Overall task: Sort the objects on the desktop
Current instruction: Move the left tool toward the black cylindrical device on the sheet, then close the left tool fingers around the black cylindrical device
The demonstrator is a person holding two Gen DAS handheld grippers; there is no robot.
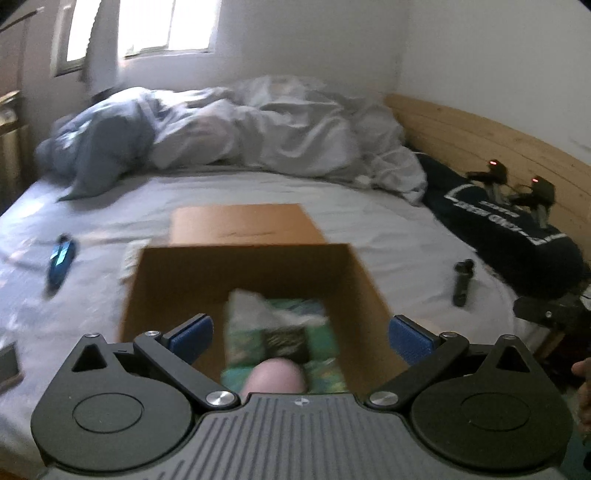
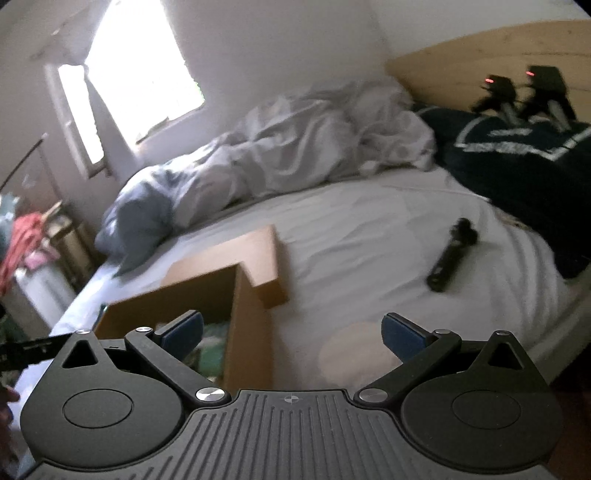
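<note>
Currently left gripper (image 1: 300, 334) spread wide, empty, over the cardboard box (image 1: 207, 280) on the bed (image 1: 388, 236); a green packet (image 1: 284, 339) lies inside. Right gripper (image 2: 291, 332) also wide apart, empty, just right of the box. Black flashlight (image 2: 450, 254) lies on the sheet well right of the box, blue object (image 1: 61, 260) off to its left. Crumpled duvet (image 1: 266, 125) farther back, by the window (image 1: 155, 26).

both tongs (image 1: 300, 334) (image 2: 291, 332) are black with ribbed grey bodies, silver screws, blue pads (image 1: 194, 332).
</note>
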